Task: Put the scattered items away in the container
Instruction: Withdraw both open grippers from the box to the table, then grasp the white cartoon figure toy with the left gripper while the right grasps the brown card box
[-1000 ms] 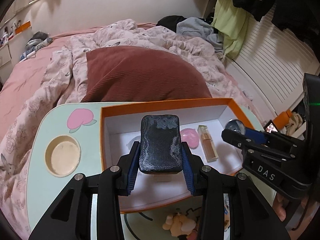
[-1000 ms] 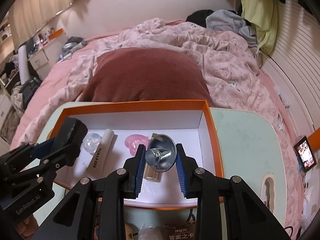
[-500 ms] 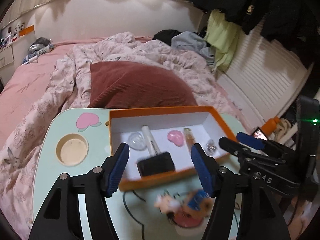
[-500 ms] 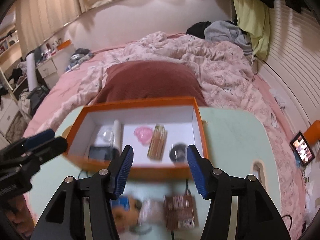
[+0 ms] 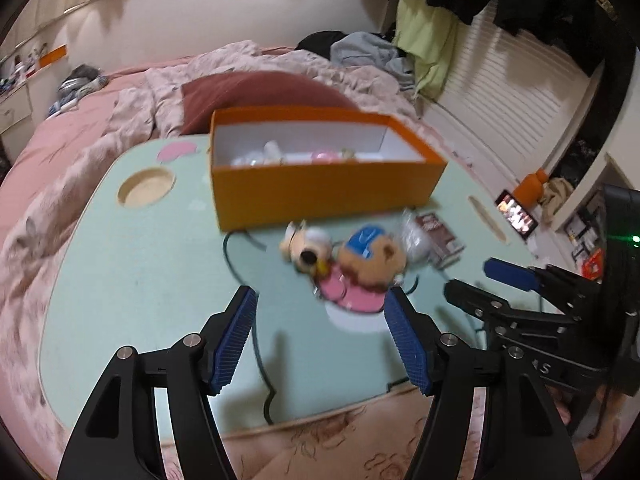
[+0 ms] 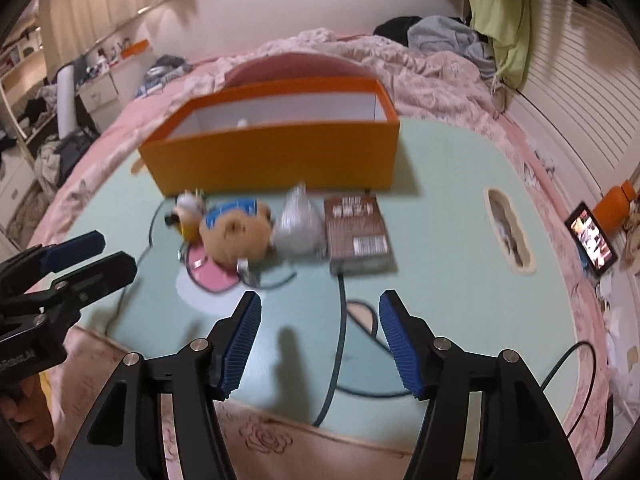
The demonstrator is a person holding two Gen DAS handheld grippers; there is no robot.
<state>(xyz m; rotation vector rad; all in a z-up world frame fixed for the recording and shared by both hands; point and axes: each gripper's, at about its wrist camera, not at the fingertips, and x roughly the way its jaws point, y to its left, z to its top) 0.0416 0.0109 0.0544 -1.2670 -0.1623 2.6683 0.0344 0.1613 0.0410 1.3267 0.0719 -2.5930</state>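
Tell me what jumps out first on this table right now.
The orange box stands at the far side of the pale green table, already holding a few small items. Before it lies a cluster still to be tidied: plush toys, a crinkly clear bag and a brown card box.

Both views are being taken from fisheye cameras mounted behind the tongs, each looking forward and steeply down along its own two blue pads onto the table. The left view is being framed from the table's near edge, left of centre; the right view from the same edge, further right. The box is being seen from its near side in both, close but beyond the toys. The table top, box, toys, card pack and bed behind are being shared. The right tongs are being caught at the left view's right edge, the left tongs at the right view's left edge.
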